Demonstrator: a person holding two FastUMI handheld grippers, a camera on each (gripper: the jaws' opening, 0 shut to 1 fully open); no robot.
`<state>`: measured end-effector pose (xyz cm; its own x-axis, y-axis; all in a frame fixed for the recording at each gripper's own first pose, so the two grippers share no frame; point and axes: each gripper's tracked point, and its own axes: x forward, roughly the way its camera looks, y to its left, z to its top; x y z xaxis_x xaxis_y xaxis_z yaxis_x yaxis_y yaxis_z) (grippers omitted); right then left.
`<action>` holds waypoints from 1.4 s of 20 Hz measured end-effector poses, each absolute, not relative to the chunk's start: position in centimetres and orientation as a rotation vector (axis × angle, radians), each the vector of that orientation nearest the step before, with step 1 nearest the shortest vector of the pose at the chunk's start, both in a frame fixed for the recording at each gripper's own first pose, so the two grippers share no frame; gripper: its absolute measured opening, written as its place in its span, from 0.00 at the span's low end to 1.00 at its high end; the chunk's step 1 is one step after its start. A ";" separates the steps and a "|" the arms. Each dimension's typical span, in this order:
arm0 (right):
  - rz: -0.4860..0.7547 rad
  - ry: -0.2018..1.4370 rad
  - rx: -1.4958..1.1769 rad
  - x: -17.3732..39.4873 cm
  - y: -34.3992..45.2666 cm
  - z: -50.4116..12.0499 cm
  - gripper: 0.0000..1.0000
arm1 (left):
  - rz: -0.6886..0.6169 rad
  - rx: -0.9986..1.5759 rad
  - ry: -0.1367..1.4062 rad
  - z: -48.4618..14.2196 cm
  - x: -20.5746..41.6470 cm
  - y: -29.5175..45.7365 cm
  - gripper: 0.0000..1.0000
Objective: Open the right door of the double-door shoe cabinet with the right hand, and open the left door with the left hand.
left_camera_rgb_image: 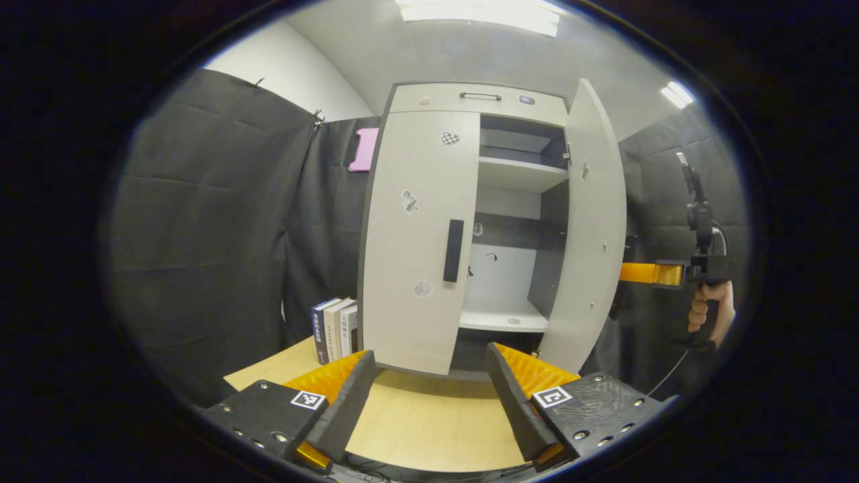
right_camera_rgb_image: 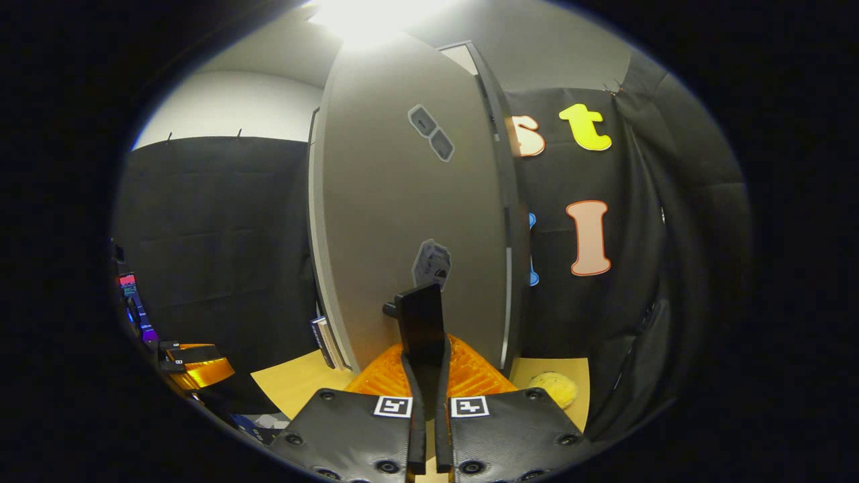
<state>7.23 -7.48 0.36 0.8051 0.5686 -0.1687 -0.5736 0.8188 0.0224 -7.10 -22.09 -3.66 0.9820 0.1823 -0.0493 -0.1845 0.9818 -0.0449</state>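
Right gripper [right_camera_rgb_image: 424,376] clamped on right door's handle [right_camera_rgb_image: 421,322], door swung open | left gripper [left_camera_rgb_image: 429,396] fingers spread, empty | left door's upright handle [left_camera_rgb_image: 453,250] straight ahead, shut.

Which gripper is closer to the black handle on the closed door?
Left. The left gripper faces the closed left door's handle, apart from it; the right gripper grips the open right door's handle.

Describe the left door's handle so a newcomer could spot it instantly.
Start at the pale shoe cabinet on the wooden table. Its left door is shut, while the right door stands open. The handle is the dark upright bar near that door's inner edge, unlike the small stickers around it.
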 end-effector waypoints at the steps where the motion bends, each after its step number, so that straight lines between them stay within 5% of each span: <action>1: 0.601 0.165 -0.029 7.3 -8.1 0.4 0.07 | 0.174 -0.045 0.046 -3.8 -7.0 -22.6 0.96; 15: 0.409 0.123 -0.018 7.8 -11.8 0.8 0.06 | 0.089 -0.064 0.080 -4.1 -6.1 -22.6 0.96; 28: 0.180 0.163 0.081 4.4 -12.7 0.1 0.04 | 0.031 -0.058 0.130 -3.1 -1.9 -11.3 0.96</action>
